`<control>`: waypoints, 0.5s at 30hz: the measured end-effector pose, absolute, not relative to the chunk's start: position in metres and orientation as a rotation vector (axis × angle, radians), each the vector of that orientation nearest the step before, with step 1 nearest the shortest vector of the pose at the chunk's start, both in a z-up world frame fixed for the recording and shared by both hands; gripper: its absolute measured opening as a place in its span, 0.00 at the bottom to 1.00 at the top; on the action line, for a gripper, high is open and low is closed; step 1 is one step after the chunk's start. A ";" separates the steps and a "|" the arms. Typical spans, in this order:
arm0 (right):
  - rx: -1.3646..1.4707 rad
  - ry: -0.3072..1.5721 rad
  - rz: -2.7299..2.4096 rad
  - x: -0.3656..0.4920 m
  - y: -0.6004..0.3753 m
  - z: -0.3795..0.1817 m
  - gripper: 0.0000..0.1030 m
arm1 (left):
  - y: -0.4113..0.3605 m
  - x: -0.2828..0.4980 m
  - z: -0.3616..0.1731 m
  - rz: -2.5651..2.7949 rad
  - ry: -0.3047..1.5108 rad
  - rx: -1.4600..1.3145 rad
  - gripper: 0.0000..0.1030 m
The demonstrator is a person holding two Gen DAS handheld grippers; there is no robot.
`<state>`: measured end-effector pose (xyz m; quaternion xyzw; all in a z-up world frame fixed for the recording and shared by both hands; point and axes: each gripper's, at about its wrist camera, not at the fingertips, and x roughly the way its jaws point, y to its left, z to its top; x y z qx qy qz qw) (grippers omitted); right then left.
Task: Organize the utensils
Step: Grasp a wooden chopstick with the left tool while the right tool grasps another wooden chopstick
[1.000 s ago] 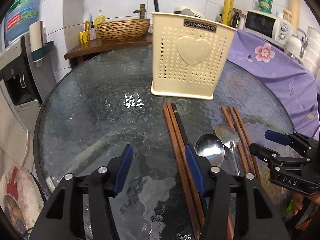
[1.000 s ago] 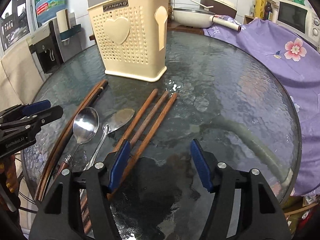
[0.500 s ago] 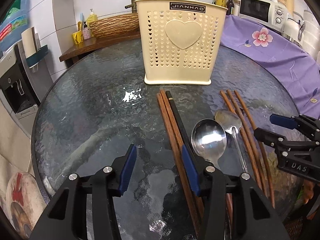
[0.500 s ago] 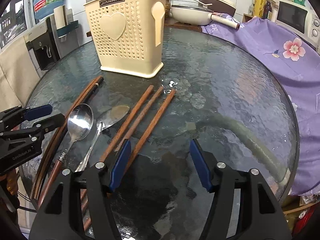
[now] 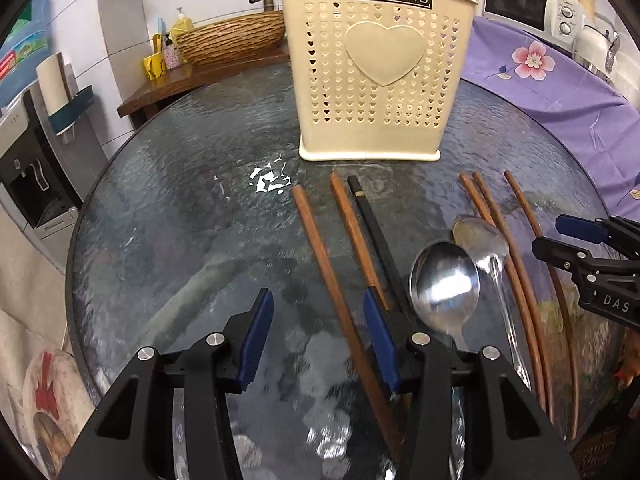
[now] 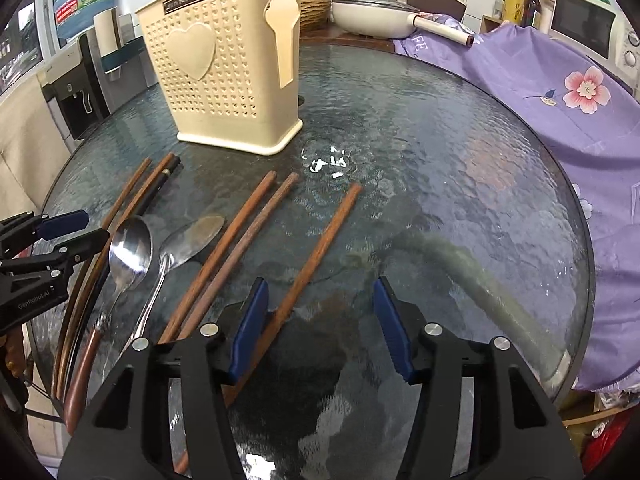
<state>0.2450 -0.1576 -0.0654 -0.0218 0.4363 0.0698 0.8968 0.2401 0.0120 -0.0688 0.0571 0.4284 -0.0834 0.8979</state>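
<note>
A cream utensil caddy [image 5: 370, 76] stands upright on the round glass tabletop [image 5: 168, 208], serving here as the landmark. In front of the caddy lie two brown chopsticks [image 5: 320, 256] and a black chopstick [image 5: 374, 232], beside them two spoons [image 5: 444, 284], and further right three more brown chopsticks [image 6: 256, 236]. The left gripper [image 5: 316, 340] hovers low with jaws spread, one brown chopstick passing between them; the right gripper [image 6: 320, 324] likewise holds its jaws spread, empty.
</note>
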 end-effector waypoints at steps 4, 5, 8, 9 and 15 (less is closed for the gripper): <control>-0.035 0.919 0.136 0.261 -0.158 -0.064 0.42 | 0.011 0.257 -0.069 -0.181 0.906 0.098 0.45; -0.029 0.926 0.136 0.266 -0.158 -0.063 0.41 | 0.011 0.264 -0.068 -0.171 0.912 0.091 0.45; -0.026 0.942 0.128 0.277 -0.156 -0.063 0.36 | 0.012 0.274 -0.068 -0.157 0.919 0.080 0.42; -0.027 0.945 0.124 0.280 -0.155 -0.063 0.36 | 0.011 0.278 -0.068 -0.149 0.920 0.077 0.41; -0.033 0.954 0.101 0.297 -0.147 -0.062 0.32 | 0.009 0.292 -0.067 -0.123 0.924 0.058 0.30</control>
